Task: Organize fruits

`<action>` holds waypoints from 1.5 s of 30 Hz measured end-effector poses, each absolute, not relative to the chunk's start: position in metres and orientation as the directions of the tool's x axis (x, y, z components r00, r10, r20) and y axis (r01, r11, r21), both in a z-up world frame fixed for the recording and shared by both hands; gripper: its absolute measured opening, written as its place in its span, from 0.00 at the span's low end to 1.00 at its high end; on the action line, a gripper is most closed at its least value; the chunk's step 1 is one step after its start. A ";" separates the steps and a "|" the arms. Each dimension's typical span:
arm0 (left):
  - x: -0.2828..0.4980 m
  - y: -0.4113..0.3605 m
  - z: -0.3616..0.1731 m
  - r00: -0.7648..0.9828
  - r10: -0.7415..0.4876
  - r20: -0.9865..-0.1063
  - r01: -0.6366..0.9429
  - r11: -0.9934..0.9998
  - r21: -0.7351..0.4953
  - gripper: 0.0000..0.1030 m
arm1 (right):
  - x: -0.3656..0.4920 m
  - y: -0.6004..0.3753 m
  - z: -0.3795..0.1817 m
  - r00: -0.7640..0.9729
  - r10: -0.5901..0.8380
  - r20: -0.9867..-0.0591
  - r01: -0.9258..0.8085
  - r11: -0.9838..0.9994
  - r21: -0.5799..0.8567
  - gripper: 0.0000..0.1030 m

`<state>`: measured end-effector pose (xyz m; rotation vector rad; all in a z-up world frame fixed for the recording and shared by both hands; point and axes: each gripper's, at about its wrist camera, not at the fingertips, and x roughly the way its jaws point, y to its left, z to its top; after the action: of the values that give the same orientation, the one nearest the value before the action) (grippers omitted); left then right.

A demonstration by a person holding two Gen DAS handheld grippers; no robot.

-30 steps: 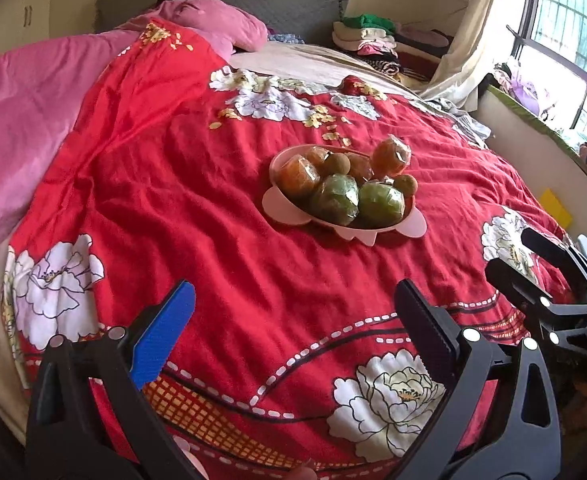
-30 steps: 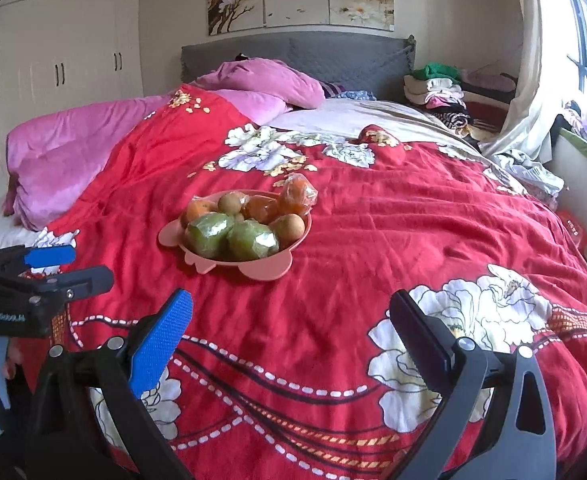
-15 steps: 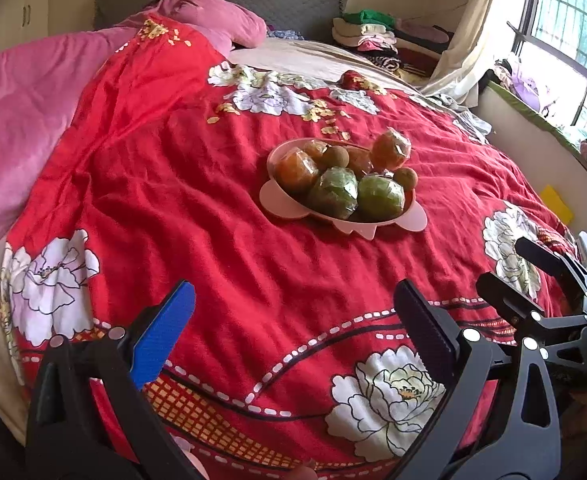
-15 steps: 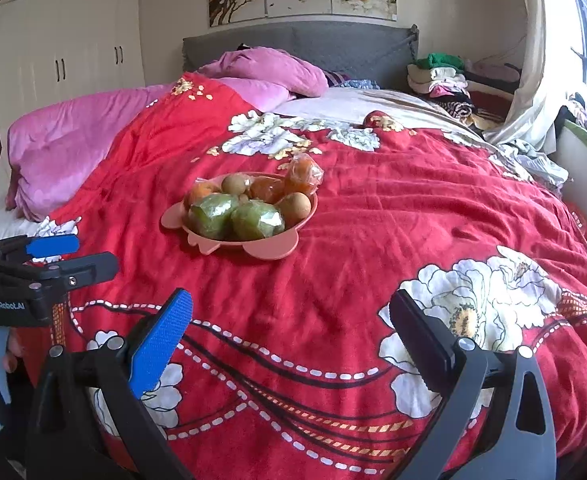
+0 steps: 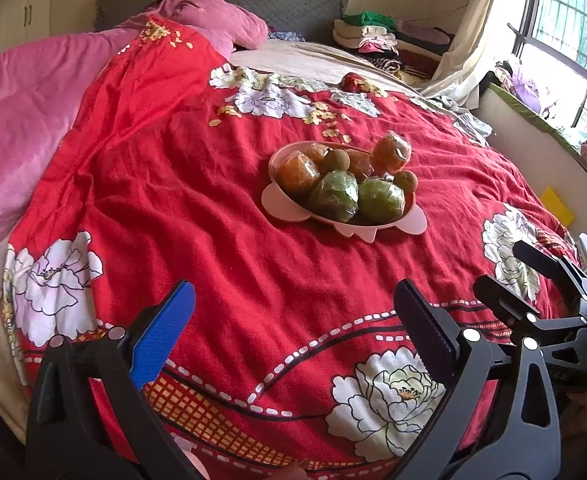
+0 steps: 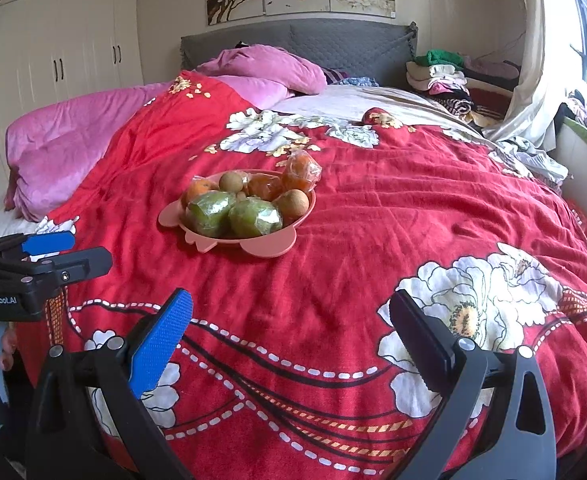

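Note:
A pink scalloped plate [image 5: 289, 210] [image 6: 269, 246] rests on the red flowered bedspread, piled with fruit: two green wrapped fruits [image 5: 381, 199] [image 6: 253, 216], several orange wrapped ones [image 5: 297, 172] [image 6: 301, 171] and brown kiwis [image 5: 335, 160] [image 6: 293, 202]. My left gripper [image 5: 293, 304] is open near the bed's foot, well short of the plate, nothing between its fingers. My right gripper [image 6: 291, 312] is open too, also empty and short of the plate. Each gripper shows at the edge of the other's view: the right gripper [image 5: 513, 268] and the left gripper [image 6: 81, 250].
A pink quilt [image 6: 65, 140] and pillow [image 6: 265, 68] lie at the left and head of the bed. Folded clothes [image 6: 441, 74] are stacked at the back right. A curtain and window ledge [image 5: 533, 128] run along the right side.
Both grippers have drifted forward and a little higher over the bed, so the plate sits slightly nearer in the views. Both stay open and empty. The fruit has not moved.

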<state>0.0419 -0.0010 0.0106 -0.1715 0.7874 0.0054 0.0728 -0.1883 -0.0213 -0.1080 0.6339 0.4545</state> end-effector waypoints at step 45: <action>0.040 0.002 0.014 0.706 -0.047 -0.707 -0.077 0.987 -0.142 0.91 | 0.074 -0.191 -0.022 0.707 0.374 -0.601 -0.436 0.899 0.046 0.96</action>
<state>0.0399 0.0024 0.0145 -0.1662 0.7883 0.0169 0.0738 -0.1906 -0.0221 -0.1018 0.6441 0.4512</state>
